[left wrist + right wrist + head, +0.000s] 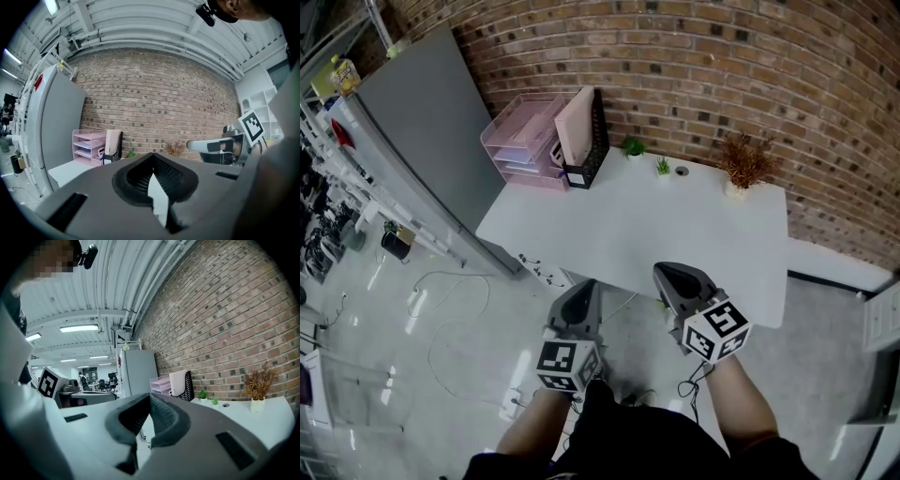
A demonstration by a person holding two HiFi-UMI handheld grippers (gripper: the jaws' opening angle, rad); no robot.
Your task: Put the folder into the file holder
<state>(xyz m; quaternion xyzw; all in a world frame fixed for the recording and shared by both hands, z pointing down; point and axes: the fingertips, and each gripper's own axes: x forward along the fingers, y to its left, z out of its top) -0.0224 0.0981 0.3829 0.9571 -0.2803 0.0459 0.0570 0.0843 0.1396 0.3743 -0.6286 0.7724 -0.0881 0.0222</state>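
Head view: white table [675, 234] against brick wall. Folder [575, 125], pale pink, stands upright inside black mesh file holder [594, 150] at the back left corner. Pink trays [520, 141] just beside the holder on its left. Dried plant [745, 161] at back right. Left hand-held gripper [581, 286] and right hand-held gripper [667, 272] are both held off the near table edge, well apart from the folder. Both clenched, nothing between the jaws.

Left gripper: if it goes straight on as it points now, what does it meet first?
Likely nothing near: the way looks free over the white table to the brick wall; depth unclear.
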